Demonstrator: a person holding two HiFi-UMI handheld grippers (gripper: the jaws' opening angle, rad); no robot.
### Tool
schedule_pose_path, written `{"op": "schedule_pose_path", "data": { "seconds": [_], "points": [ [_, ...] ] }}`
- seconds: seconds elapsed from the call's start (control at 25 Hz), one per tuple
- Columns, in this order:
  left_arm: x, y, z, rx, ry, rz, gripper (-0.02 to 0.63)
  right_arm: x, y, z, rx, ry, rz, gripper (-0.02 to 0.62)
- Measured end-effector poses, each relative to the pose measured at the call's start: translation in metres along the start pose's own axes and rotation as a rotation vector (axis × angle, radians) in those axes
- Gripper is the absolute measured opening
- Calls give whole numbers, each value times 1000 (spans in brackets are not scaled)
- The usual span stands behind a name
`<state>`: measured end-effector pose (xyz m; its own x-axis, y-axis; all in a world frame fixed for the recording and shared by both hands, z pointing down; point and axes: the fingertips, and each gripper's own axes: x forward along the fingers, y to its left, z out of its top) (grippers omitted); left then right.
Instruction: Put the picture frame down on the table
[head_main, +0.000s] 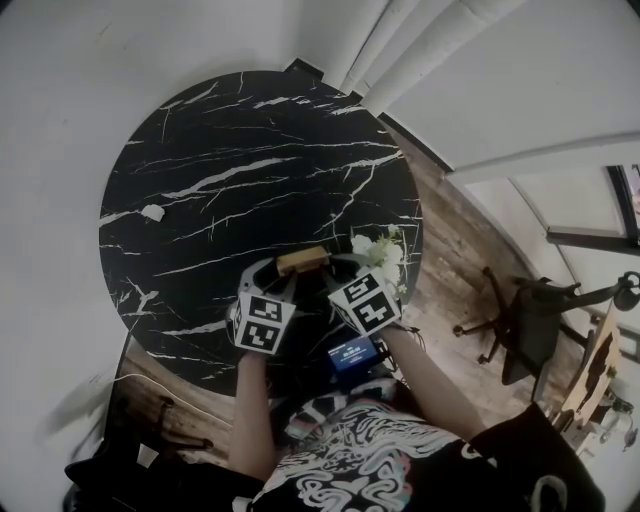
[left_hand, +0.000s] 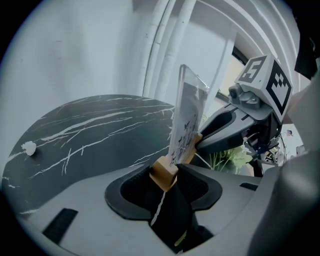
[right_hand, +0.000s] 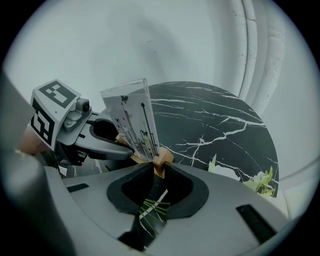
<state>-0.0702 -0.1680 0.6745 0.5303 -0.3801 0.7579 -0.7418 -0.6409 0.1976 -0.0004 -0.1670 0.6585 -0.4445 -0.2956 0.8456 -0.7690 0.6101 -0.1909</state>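
Two claws grip one thing: your left claw (left_hand: 167, 174) and right claw (right_hand: 157, 166) are each clenched on an end of the light wooden base of the clear acrylic picture frame (head_main: 303, 260), upright over the near side of the round black marble bench (head_main: 200, 150). White flowers (head_main: 380, 255) sit just right; a white scrap (head_main: 152, 212) lies farther off.

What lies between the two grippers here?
The picture frame: the left gripper and the right gripper each clamp one end of it, as both gripper views show.
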Motion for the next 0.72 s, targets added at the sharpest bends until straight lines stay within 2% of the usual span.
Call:
{"op": "schedule_pose_path", "data": {
  "seconds": [0.72],
  "points": [
    [-2,-4,0,-9,2,4,178,-4,3,-2,11,-23,-23,71]
  ]
}}
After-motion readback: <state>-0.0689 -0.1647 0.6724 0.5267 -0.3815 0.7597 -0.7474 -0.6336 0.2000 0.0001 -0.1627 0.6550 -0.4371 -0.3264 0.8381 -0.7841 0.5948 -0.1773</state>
